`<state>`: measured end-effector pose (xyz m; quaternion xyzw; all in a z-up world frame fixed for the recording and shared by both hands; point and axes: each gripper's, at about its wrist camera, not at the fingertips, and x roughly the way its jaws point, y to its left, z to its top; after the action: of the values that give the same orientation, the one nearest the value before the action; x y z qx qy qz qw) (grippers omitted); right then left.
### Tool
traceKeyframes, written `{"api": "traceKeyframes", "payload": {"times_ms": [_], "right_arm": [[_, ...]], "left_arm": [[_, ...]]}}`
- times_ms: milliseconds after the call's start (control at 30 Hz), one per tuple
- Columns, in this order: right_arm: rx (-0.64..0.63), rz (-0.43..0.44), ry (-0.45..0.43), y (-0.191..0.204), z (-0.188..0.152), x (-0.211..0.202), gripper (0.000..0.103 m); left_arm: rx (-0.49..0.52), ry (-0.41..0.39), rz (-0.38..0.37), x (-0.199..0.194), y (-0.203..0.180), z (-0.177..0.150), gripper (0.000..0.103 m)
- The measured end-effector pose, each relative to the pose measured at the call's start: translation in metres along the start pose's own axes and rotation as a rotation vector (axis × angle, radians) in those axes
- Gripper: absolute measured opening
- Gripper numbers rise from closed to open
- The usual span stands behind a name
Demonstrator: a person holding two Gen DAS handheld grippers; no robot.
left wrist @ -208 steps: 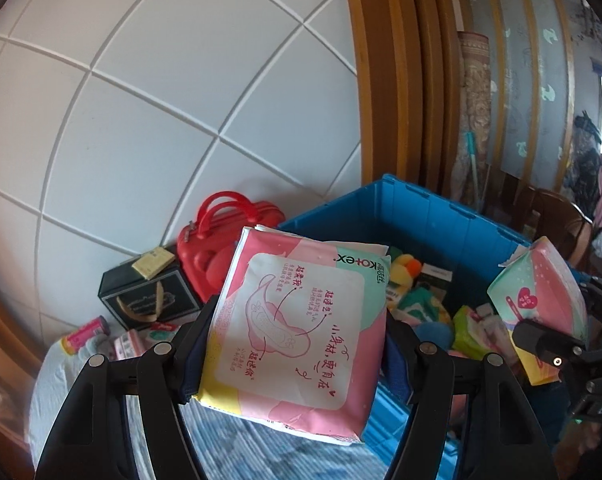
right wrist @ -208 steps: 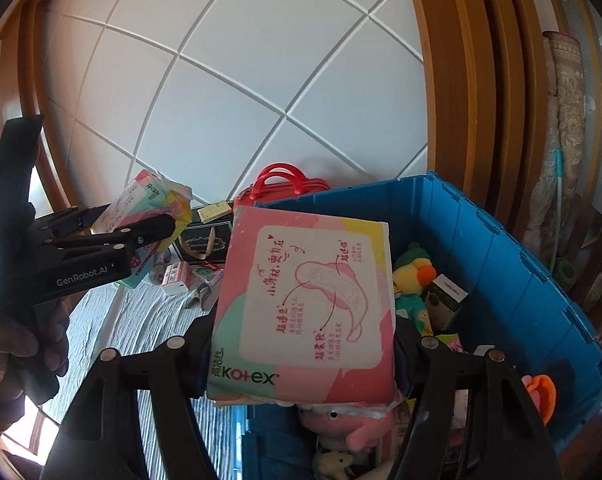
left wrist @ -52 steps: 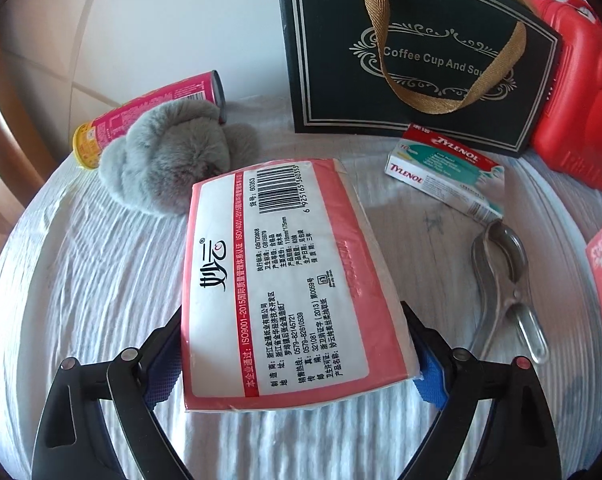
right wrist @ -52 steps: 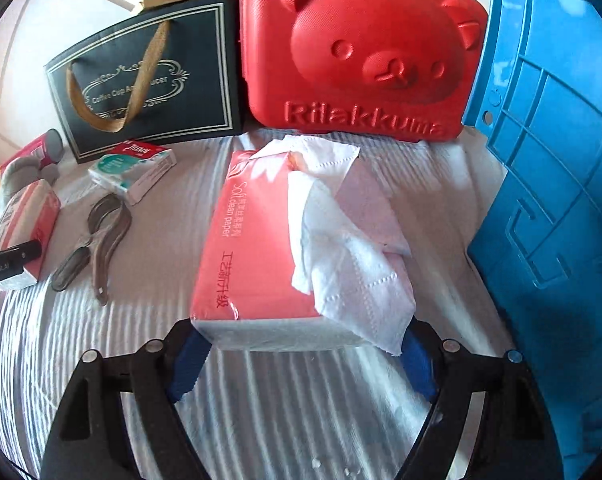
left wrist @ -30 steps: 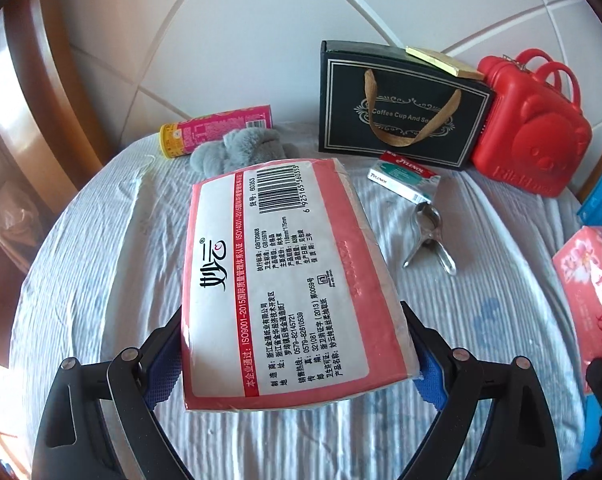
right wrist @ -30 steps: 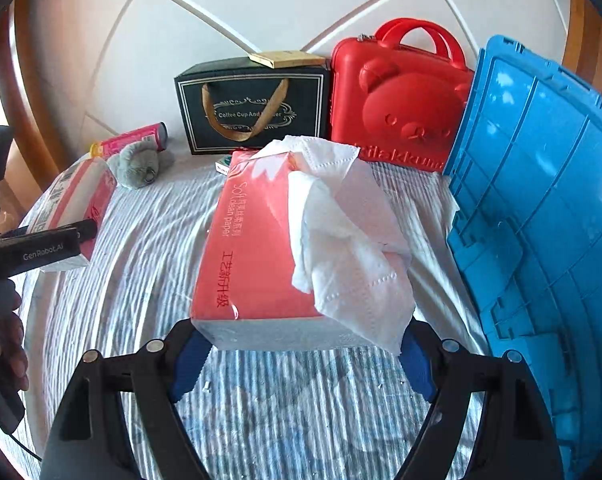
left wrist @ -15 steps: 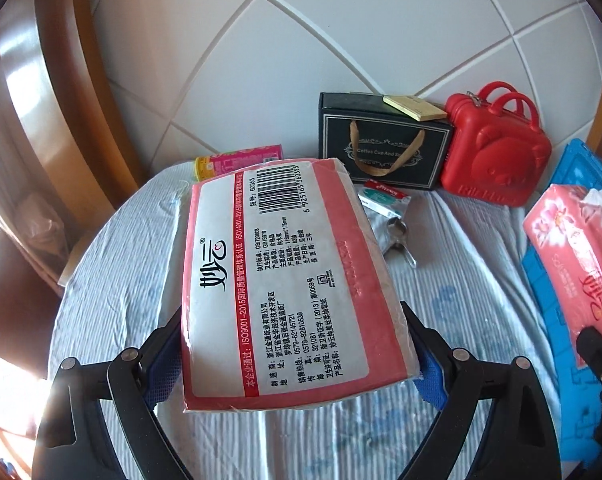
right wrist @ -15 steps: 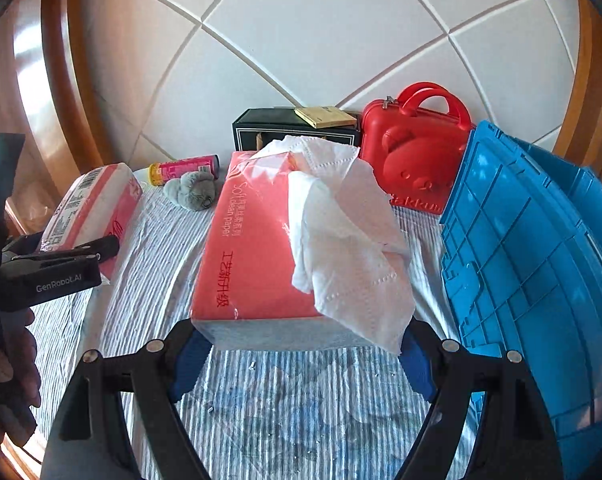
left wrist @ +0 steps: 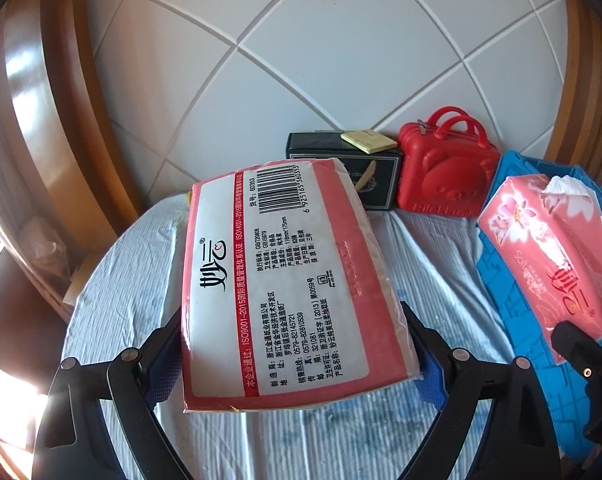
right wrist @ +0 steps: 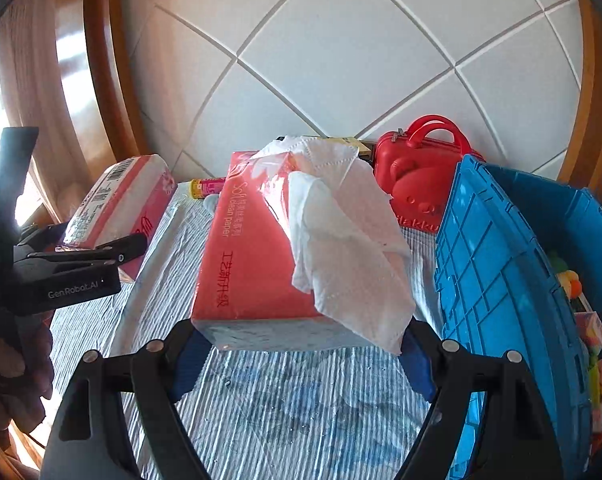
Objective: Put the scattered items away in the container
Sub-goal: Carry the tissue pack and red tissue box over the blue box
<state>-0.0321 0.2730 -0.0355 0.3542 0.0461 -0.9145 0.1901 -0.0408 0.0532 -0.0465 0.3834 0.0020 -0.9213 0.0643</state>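
My left gripper (left wrist: pixel 289 364) is shut on a sealed red-and-white tissue pack (left wrist: pixel 277 280) with its barcode side up, held above the striped cloth. It also shows at the left of the right wrist view (right wrist: pixel 117 204). My right gripper (right wrist: pixel 301 356) is shut on an opened red tissue pack (right wrist: pixel 253 248) with white tissue (right wrist: pixel 341 240) spilling out; this pack also shows in the left wrist view (left wrist: pixel 541 252). The blue crate (right wrist: pixel 501 280) stands to the right with several items inside.
A red bear-shaped case (left wrist: pixel 445 176) and a black gift box (left wrist: pixel 377 176) with a yellow notepad (left wrist: pixel 369 142) stand against the tiled wall. A pink can (right wrist: pixel 207 187) lies at the back. A curved wooden frame (left wrist: pixel 61 120) rises on the left.
Both grippers have risen and pulled back from the table with their tissue packs; the far items look smaller, and the crate's inside has come into the right wrist view.
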Motion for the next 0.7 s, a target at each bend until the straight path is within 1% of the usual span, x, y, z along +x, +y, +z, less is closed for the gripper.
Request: {"api": "traceKeyframes", "payload": {"times_ms": [167, 267, 400, 700], "right_arm": [[-0.016, 0.015, -0.008, -0.019, -0.002, -0.017, 0.081], [-0.01, 0.026, -0.014, -0.032, -0.004, -0.026, 0.081], [0.0, 0.032, -0.026, -0.048, -0.009, -0.037, 0.081], [0.049, 0.012, -0.048, -0.093, -0.019, -0.062, 0.081]], "left_arm": [[-0.004, -0.035, 0.013, -0.022, -0.019, 0.004, 0.094], [-0.009, -0.041, 0.007, -0.03, -0.032, 0.003, 0.094], [0.01, -0.04, 0.007, -0.037, -0.053, 0.0, 0.094], [0.05, -0.071, -0.007, -0.053, -0.102, 0.005, 0.094]]}}
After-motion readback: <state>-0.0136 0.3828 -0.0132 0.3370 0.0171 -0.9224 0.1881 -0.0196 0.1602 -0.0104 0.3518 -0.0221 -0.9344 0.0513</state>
